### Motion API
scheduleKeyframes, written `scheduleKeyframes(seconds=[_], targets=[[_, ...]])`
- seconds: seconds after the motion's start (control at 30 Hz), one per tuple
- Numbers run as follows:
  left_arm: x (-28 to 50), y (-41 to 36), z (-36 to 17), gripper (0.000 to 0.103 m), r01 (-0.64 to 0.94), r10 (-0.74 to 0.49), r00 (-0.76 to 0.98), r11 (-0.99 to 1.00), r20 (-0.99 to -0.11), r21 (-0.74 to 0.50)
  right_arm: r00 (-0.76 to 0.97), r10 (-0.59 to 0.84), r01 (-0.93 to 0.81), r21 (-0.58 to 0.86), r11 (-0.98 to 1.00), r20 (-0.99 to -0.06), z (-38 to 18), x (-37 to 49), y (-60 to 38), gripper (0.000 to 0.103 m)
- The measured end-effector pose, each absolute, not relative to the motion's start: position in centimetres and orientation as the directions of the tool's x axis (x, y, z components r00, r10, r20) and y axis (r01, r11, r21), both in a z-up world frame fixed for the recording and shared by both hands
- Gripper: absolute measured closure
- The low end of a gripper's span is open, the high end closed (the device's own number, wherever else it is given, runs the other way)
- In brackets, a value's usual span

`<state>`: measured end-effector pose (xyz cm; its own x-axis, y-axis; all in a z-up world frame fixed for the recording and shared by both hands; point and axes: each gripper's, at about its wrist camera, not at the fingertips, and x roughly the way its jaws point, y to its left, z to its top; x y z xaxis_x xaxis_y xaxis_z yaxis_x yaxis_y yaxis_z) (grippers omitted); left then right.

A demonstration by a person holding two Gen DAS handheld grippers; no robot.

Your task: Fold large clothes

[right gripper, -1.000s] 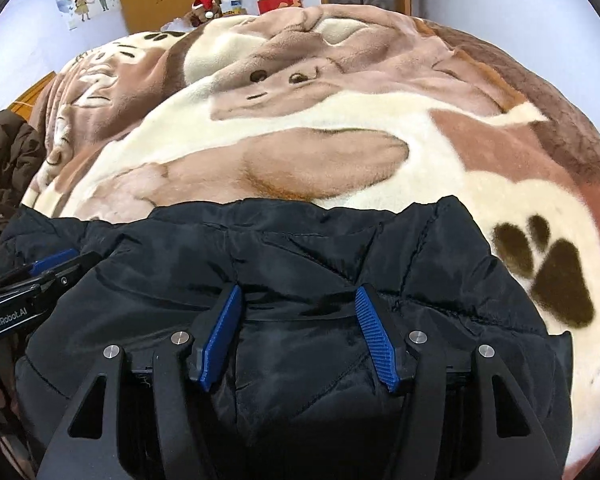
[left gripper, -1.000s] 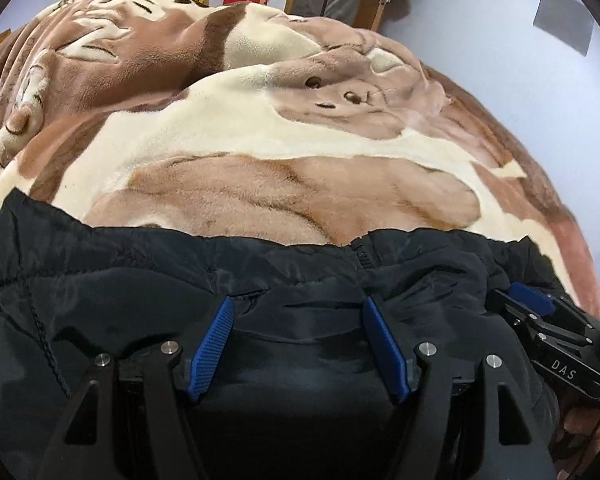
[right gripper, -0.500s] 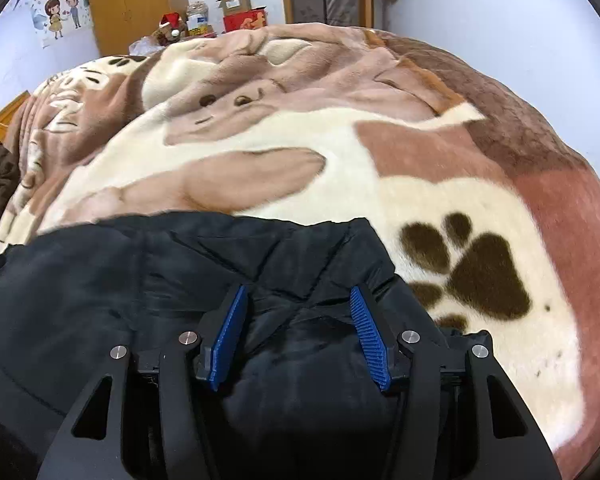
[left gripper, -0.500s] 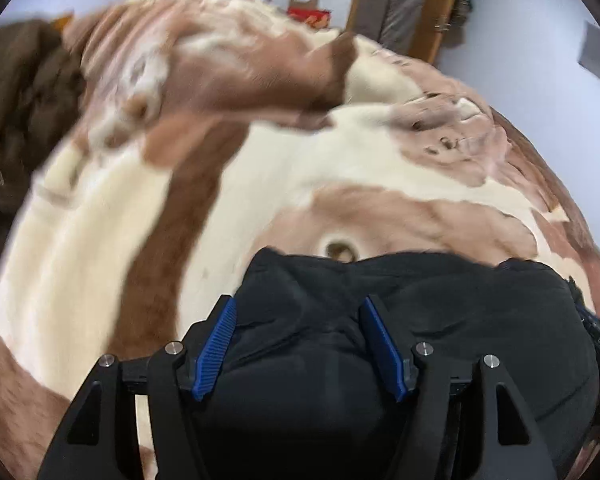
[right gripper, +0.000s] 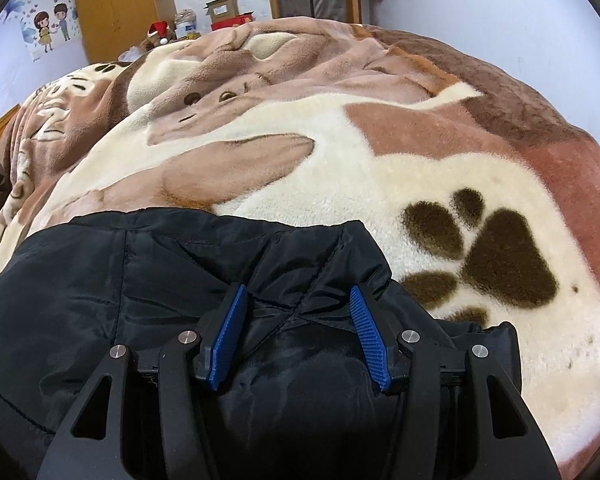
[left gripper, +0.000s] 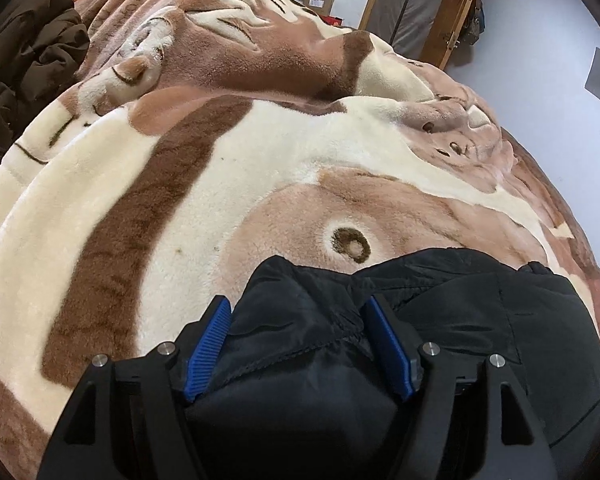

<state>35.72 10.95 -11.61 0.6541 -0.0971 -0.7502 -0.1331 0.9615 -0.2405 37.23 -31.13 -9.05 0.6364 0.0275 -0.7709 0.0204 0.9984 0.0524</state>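
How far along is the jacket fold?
Done: the black jacket looks doubled into a thick bundle on the blanket. In hand: the left gripper, jaws opening, and right gripper each straddle bunched fabric. Left: releasing, tidying. The brown coat lies unfolded.

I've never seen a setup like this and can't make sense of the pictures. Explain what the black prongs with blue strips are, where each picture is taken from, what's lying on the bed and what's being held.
There is no robot here. A person holds a hand tool in each hand, each with two black fingers lined with blue ribbed pads. A wide-angle camera on each tool looks forward along its fingers, which is why the room looks bulged.

One picture comes from the left gripper, the other from the right gripper.

The bed is covered by a plush blanket in cream and brown with cartoon animals and paw prints. On it lies a black padded jacket. A dark brown coat is heaped at the far left.

Both grippers have a thick bunch of the black jacket between their pads. The left one's jaws are opening; the right one grips its bunch.
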Motion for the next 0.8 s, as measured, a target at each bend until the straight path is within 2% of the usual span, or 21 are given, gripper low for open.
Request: scheduleKeyframes(seconds=[0.37,0.53,0.7,0.8], targets=[[36.0,10.6,-11.9,0.029,-0.141,-0.071,0.644,0.968,-0.762,-0.21,0.644,0.013,0.025,0.038,0.999,-0.765,-9.1,37.1,-30.9,0.049],[35.6,10.7,-9.4,0.032,-0.143,-0.046,0.606,0.976,-0.794,-0.165,0.597,-0.003,0.004,0.0,1.0,-0.802,-6.8,37.0,-30.5,0.049],[32.5,10.9,-4.7,0.032,-0.105,-0.066,0.668,0.978,-0.741,-0.182,0.679,0.043,-0.021,0.039,0.999,-0.733,-1.8,33.4,-31.0,0.049],[30.2,8.5,-2.6,0.032,-0.033,-0.14,0.703,0.973,-0.697,-0.229,0.693,0.065,-0.002,0.088,0.996,-0.718,-1.0,31.2,-31.2,0.049]])
